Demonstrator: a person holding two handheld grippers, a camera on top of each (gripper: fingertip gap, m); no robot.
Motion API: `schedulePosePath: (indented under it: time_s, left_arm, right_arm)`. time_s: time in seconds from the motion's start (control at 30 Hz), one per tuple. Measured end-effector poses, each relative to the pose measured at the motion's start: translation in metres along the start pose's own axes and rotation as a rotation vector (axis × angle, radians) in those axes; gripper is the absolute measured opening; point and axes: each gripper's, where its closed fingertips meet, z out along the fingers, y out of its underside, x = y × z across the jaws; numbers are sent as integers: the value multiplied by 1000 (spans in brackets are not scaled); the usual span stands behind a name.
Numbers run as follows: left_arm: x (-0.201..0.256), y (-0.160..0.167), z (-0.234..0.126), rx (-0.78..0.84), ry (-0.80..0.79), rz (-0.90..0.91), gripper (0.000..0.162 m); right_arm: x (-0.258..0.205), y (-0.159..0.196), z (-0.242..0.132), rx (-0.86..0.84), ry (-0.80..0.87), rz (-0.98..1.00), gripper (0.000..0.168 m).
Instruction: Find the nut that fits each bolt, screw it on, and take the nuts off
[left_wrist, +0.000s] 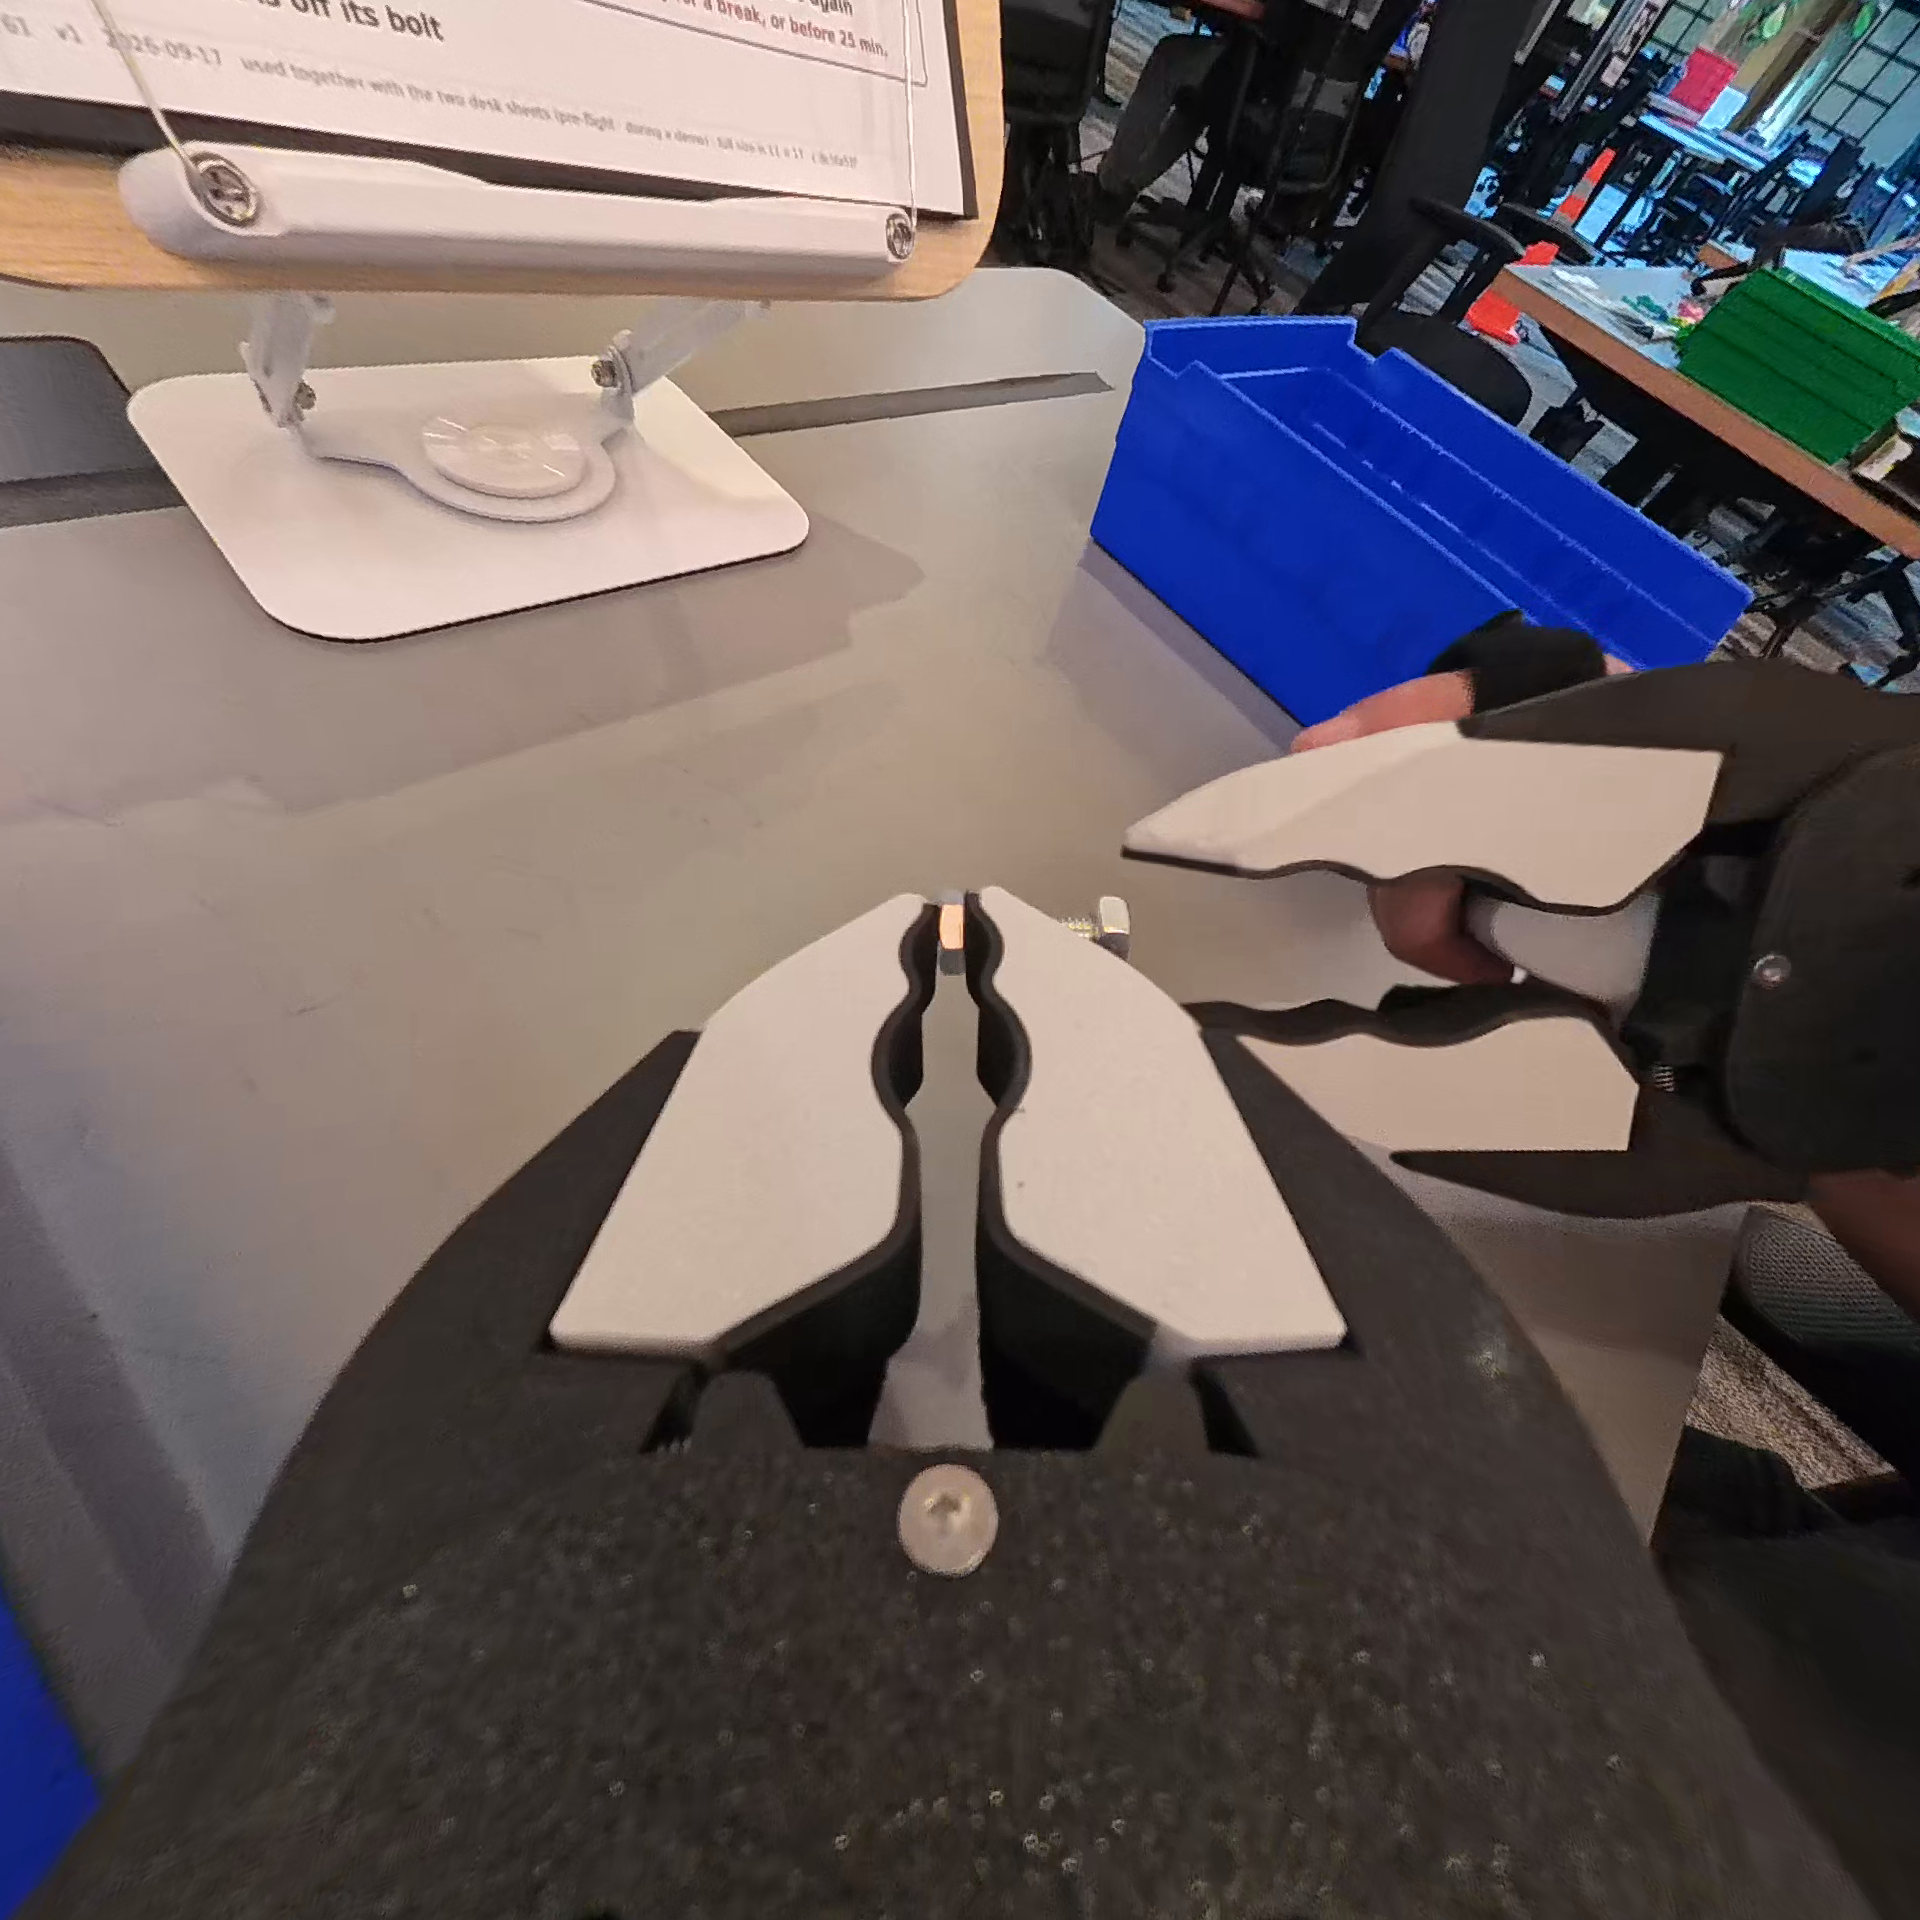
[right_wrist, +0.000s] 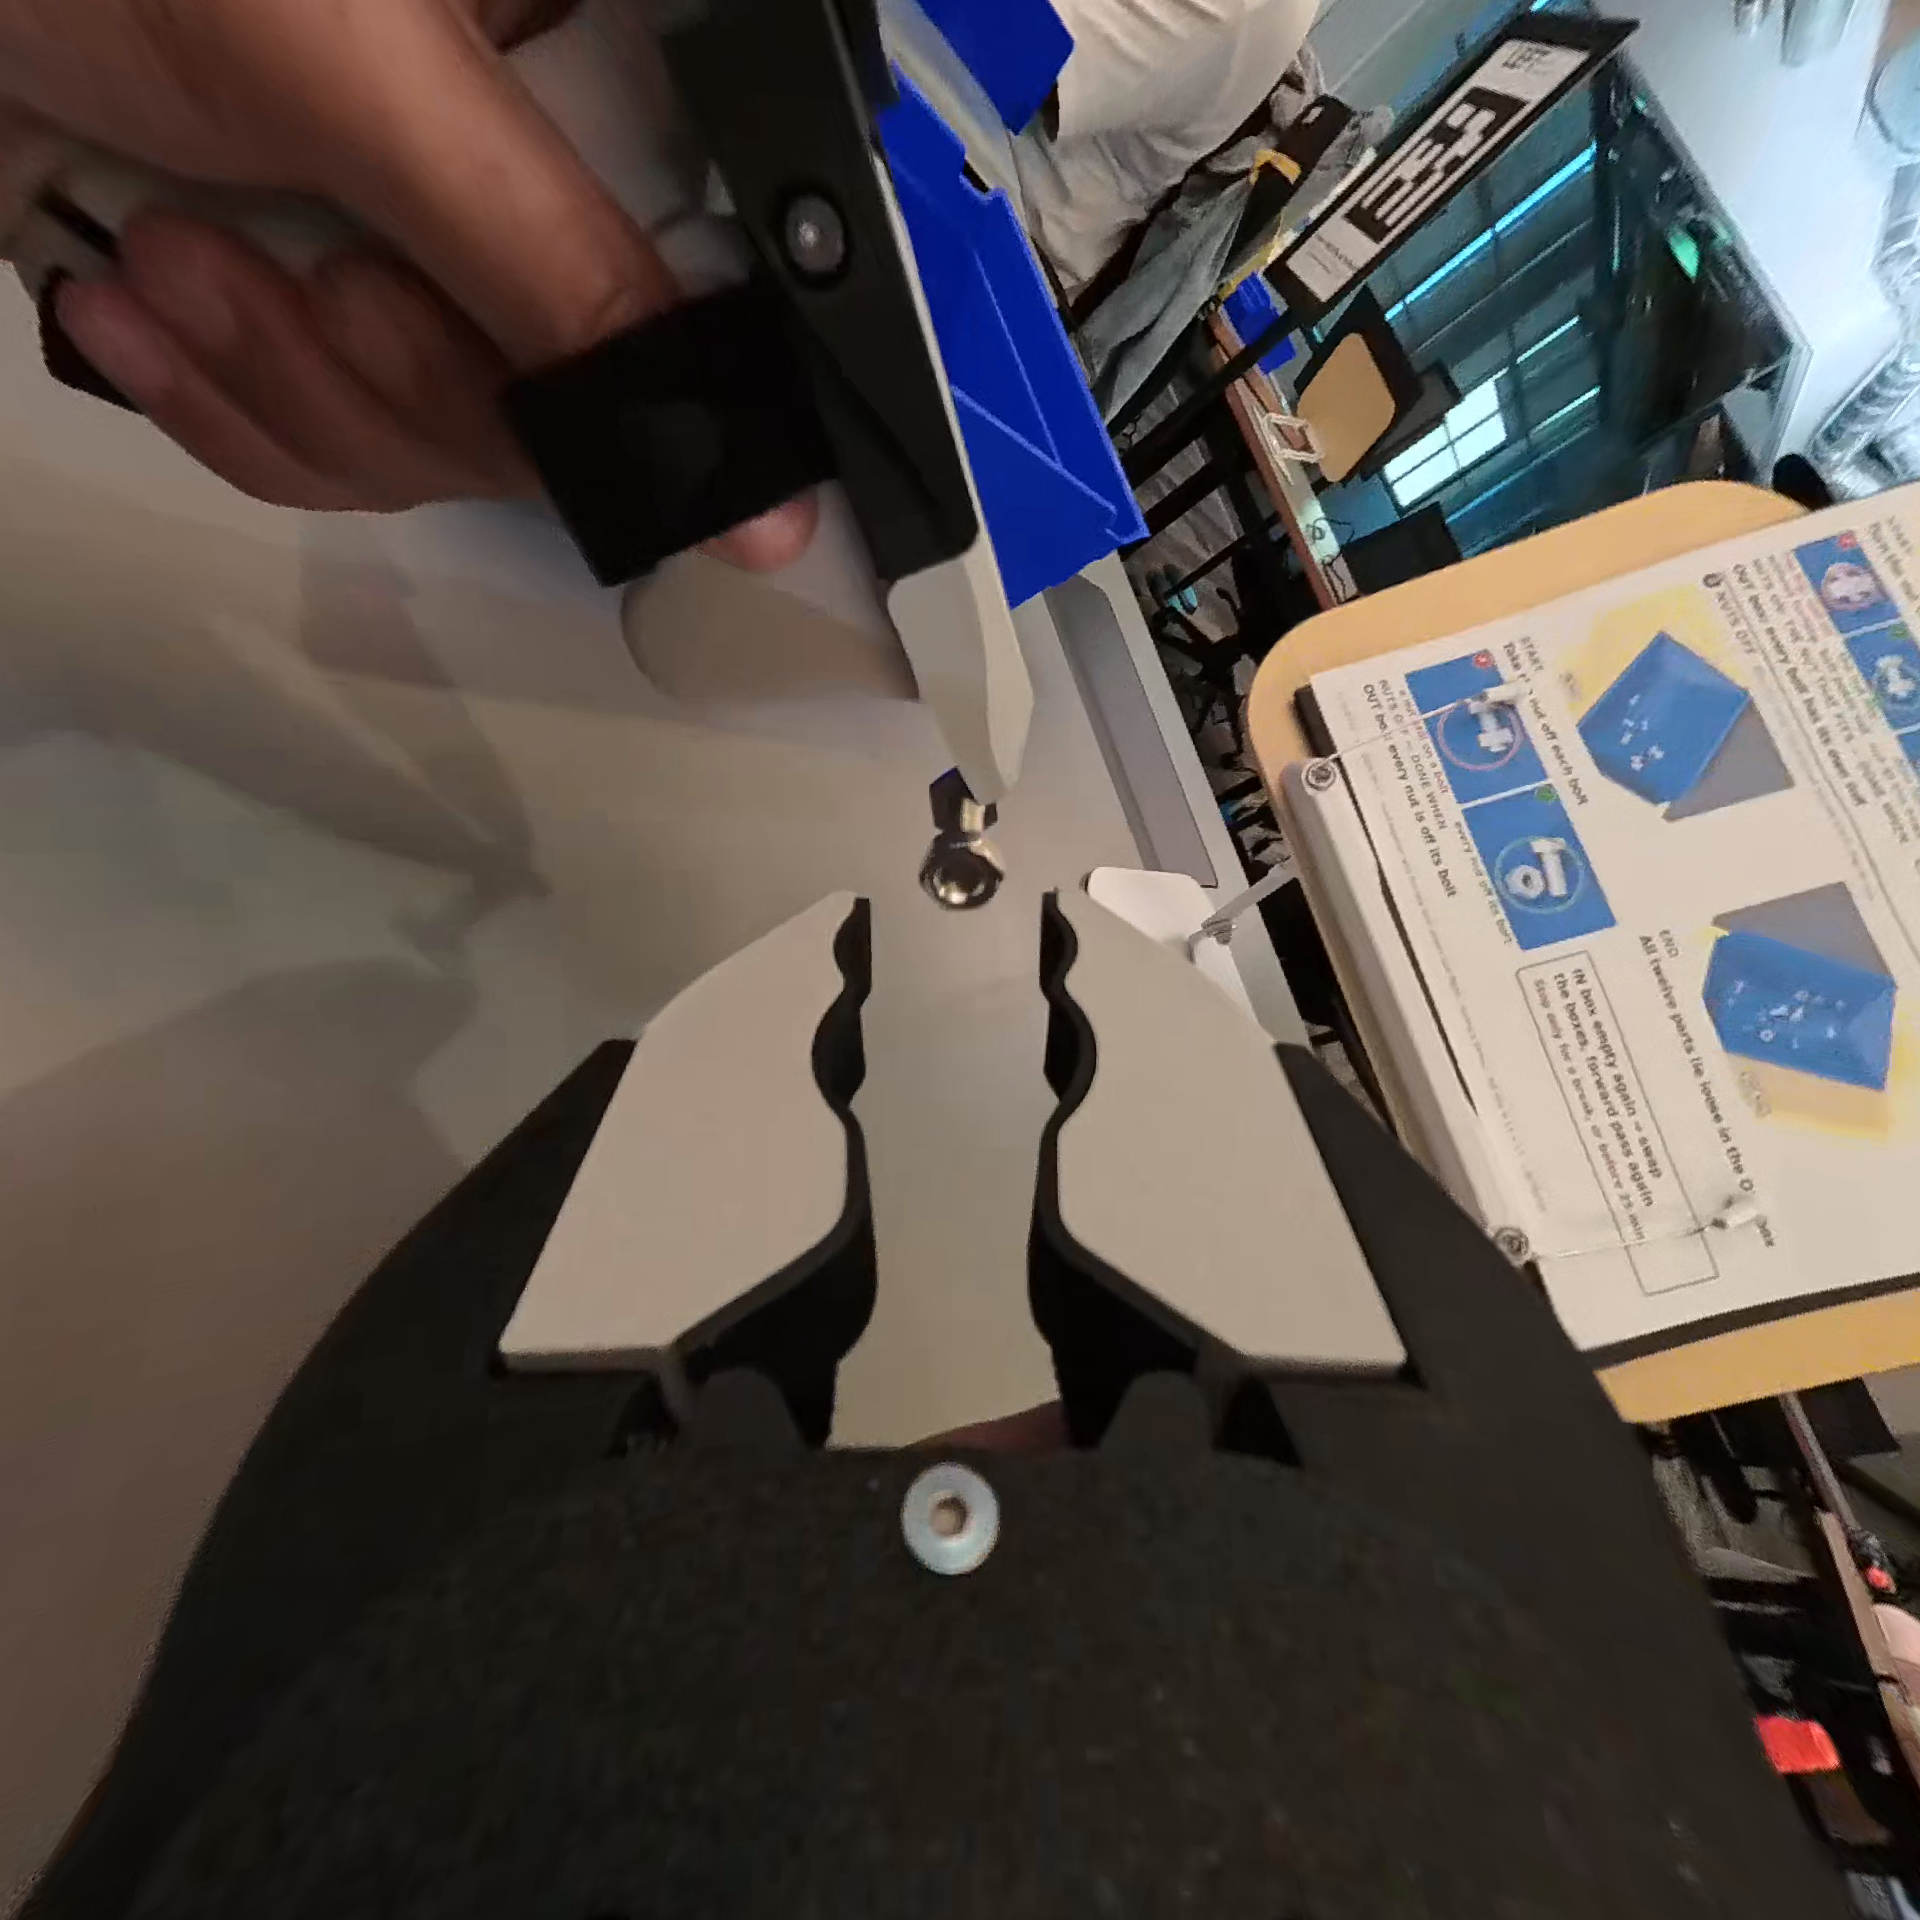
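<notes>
The left gripper (left_wrist: 951, 920) is closed on a small nut (left_wrist: 950, 928) with its bolt (left_wrist: 1101, 925) sticking sideways, so that the open, empty right gripper (right_wrist: 954, 909) can turn it.

Both views are bright and evenly lit, seemingly from overhead. Soft shadows spread over the grey bench (left_wrist: 520, 831), and a small glare sits on the nut (left_wrist: 950, 928). Wide-angle distortion bends lines towards the edges. The hand (right_wrist: 312, 312) at 10 o'clock in the right wrist view is blurred, as is the background at 2 o'clock.
</notes>
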Motion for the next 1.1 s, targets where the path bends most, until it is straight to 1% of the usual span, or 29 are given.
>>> schedulePosePath:
  time_s: [0.13,0.2,0.23,0.4,0.5,0.57,0.6,0.63,0.67,0.73,0.83,0.93,1.0,1.1]
  left_arm:
    - [4,1,1,-8,20,-10,4]
    - [6,1,2,-5,30,-10,4]
    - [6,1,2,-6,28,-11,4]
    - [7,-2,1,23,45,-11,4]
    - [11,-4,0,42,96,-18,5]
    - [14,-12,-5,71,156,-44,25]
    - [14,-15,-9,84,176,-52,28]
    - [13,-17,-12,85,199,-52,28]
    - [15,-17,-14,76,232,-52,28]
    - [22,-13,-15,36,334,-86,36]
    - [43,-5,-19,-28,582,-231,49]
    - [53,-8,-26,-4,759,-345,47]
    - [61,-6,-32,-23,859,-376,45]
    - [70,-7,-37,-7,920,-371,43]
  right_arm:
    - [2,-2,3,8,-3,-20,28]
    - [1,-3,3,11,-12,-11,18]
    - [0,-3,3,8,-18,-9,16]
    - [2,-5,2,29,-43,88,16]
    - [3,-8,-2,62,-58,139,16]
    - [4,-9,-5,91,-71,177,16]
    - [5,-10,-8,113,-77,202,16]
    - [7,-12,-11,137,-83,232,16]
    - [8,-12,-13,155,-102,272,16]
    - [12,-16,-21,221,-134,370,16]
    - [15,-29,-37,367,-244,515,16]
    - [18,-40,-53,486,-322,597,16]
    - [18,-41,-56,503,-343,603,16]
    - [13,-46,-60,529,-396,608,16]
